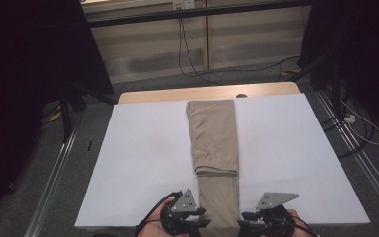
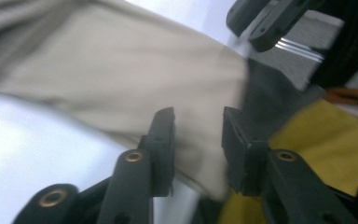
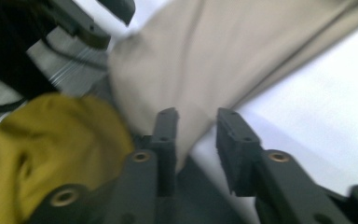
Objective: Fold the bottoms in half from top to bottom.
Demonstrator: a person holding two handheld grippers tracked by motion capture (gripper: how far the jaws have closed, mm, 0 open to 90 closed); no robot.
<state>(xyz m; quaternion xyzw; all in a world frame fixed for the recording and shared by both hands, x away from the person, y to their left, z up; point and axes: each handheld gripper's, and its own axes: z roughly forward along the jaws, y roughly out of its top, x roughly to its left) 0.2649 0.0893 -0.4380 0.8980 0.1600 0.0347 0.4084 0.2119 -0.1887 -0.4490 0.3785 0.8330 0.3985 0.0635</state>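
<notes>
The high view is sharp; the white worktop [image 1: 143, 158] is evenly lit at centre, while the upper left and right corners fall into near-black. Both gripper views are smeared with blur, and the white surface glares at their lower edges.

A folded pair of trousers [image 1: 214, 148] lies lengthwise down the middle of the table [image 1: 138, 163], from the far edge to the near edge. At the frame's bottom, my left gripper [image 1: 205, 223] sits just left of its near end, my right gripper [image 1: 241, 217] just right.
</notes>
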